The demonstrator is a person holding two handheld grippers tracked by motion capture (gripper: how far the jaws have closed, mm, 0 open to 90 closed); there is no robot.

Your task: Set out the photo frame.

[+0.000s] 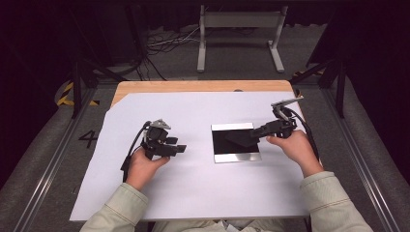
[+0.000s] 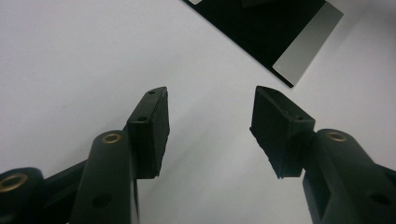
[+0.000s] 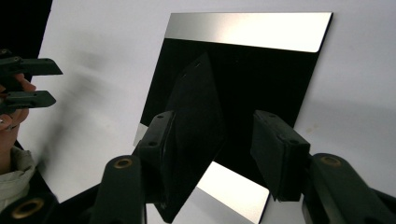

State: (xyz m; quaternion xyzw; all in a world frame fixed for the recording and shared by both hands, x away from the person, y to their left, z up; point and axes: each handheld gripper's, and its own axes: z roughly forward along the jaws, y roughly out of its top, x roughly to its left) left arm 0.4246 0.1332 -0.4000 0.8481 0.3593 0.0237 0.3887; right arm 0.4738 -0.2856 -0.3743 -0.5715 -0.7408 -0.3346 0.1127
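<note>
A glossy black plate with silver bands at its near and far edges lies on the white sheet, right of centre. My right gripper reaches over it from the right. Its jaws stand wide apart in the right gripper view. A thin dark square piece stands tilted between them, leaning on the left pad, apart from the right pad. My left gripper hovers left of the plate, open and with nothing in it. The plate's corner lies beyond it.
The white sheet covers most of a wooden table. Dark floor with cables and a grey metal stand lie beyond the far edge. The person's pale sleeves come in at the bottom. The left gripper's jaws show across the plate.
</note>
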